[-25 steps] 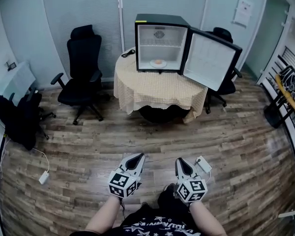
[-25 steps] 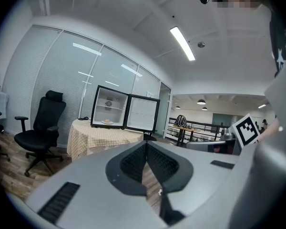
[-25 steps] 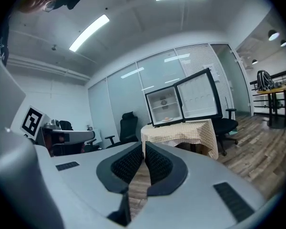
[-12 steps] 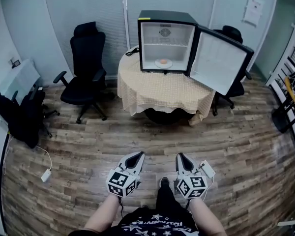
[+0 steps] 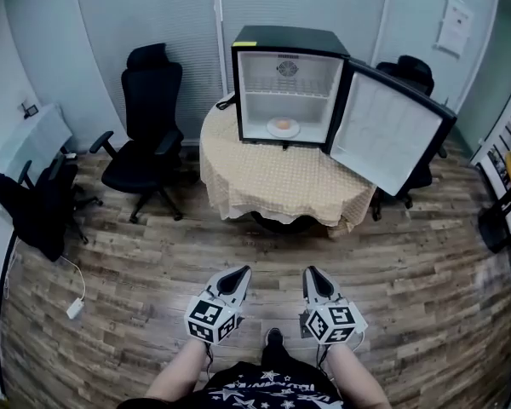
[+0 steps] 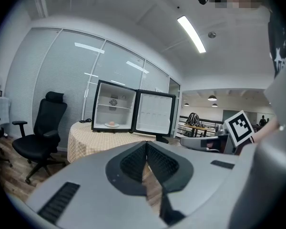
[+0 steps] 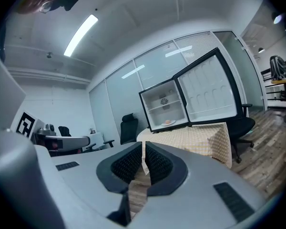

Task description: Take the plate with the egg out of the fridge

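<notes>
Fridge [image 5: 289, 39]: on the table [image 5: 272, 177], door wide open.
Plate [image 5: 271, 129]: on the fridge floor, near its front; egg [image 5: 282, 124] loose on top.
Left gripper [image 5: 238, 272]: jaws together, empty, well short of the fridge.
Right gripper [image 5: 312, 273]: likewise.
Handling: probably stiff, light, slick; the egg could roll, so pinch the near rim and keep it level.

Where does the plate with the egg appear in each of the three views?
Head view: plate on the bottom of the fridge, upper centre.
Left gripper view: plate left of centre, above the jaws.
Right gripper view: plate just right of centre.
Shared landmark: the open fridge door, right of the plate in every view.
</notes>
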A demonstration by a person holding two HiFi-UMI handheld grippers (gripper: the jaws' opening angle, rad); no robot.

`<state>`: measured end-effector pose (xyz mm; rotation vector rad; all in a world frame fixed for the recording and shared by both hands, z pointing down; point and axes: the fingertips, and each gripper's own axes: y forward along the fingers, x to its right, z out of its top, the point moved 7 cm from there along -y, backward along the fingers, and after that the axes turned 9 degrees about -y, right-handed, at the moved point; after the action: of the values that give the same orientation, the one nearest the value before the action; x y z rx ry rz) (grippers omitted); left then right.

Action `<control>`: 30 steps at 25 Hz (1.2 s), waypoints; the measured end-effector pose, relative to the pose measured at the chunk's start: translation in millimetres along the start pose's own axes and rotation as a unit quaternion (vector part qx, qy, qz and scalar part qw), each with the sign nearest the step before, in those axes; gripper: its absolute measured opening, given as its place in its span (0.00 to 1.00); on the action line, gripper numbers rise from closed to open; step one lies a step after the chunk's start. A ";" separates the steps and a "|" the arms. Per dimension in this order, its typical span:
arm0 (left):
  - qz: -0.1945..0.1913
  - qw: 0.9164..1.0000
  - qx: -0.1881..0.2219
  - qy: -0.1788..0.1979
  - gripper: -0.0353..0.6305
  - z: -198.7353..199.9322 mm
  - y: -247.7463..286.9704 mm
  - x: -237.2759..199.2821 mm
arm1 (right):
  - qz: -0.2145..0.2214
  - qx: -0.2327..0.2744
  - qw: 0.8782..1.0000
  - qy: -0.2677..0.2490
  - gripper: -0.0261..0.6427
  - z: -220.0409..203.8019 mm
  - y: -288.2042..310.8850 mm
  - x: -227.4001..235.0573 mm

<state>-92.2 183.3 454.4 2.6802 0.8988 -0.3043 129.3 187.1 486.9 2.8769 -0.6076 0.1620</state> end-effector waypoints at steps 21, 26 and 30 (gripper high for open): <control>0.063 0.998 0.010 0.009 0.06 33.2 91.5 -30.5 | 0.057 -0.030 0.998 -0.004 0.09 11.7 98.3 71.7; 0.042 0.999 0.006 0.009 0.06 41.4 123.3 -59.6 | 0.041 -0.045 0.998 -0.013 0.09 7.0 122.5 82.1; 0.019 1.000 0.000 0.018 0.06 57.1 153.3 -84.8 | 0.017 -0.048 0.998 -0.027 0.09 19.2 153.1 93.8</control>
<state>-70.3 0.4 458.1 2.7065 0.8578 -0.2494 153.2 9.4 507.8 2.7877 -0.6563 0.0584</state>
